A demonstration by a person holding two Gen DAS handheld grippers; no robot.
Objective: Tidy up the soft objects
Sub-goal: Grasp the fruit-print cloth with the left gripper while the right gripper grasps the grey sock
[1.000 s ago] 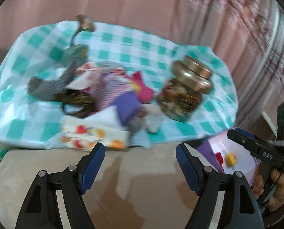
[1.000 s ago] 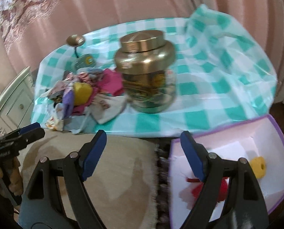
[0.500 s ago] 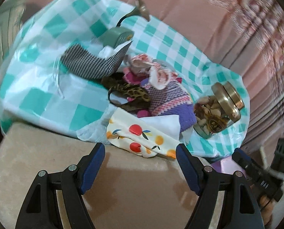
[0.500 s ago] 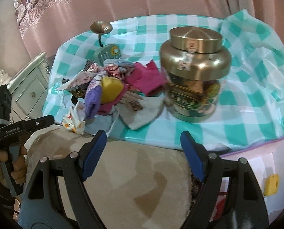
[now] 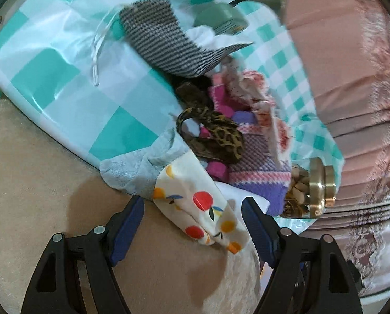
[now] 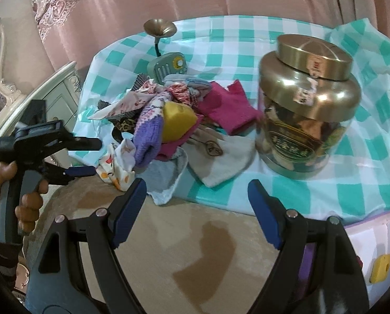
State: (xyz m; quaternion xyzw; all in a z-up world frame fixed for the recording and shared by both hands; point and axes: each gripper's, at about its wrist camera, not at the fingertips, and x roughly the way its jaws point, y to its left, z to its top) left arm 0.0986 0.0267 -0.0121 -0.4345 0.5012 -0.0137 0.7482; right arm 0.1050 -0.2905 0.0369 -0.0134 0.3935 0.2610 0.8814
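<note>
Nearest you, a beige cushion (image 6: 168, 248) lies under both grippers, and a white box (image 6: 373, 240) with one yellow block (image 6: 380, 267) sits at your right. At the edge of the checked cloth (image 6: 365, 183) just beyond is one heap of soft pieces (image 6: 163, 120); its fruit-print cloth (image 5: 197, 206) hangs over the edge. One gold-lidded jar (image 6: 307, 104) stands just right of the heap, one small green radio (image 6: 167, 66) behind it. Your left gripper (image 5: 192, 225) is spread wide, the fruit-print cloth between its fingers, unpinched. Your right gripper (image 6: 197, 204) is spread wide too, holding nothing.
</note>
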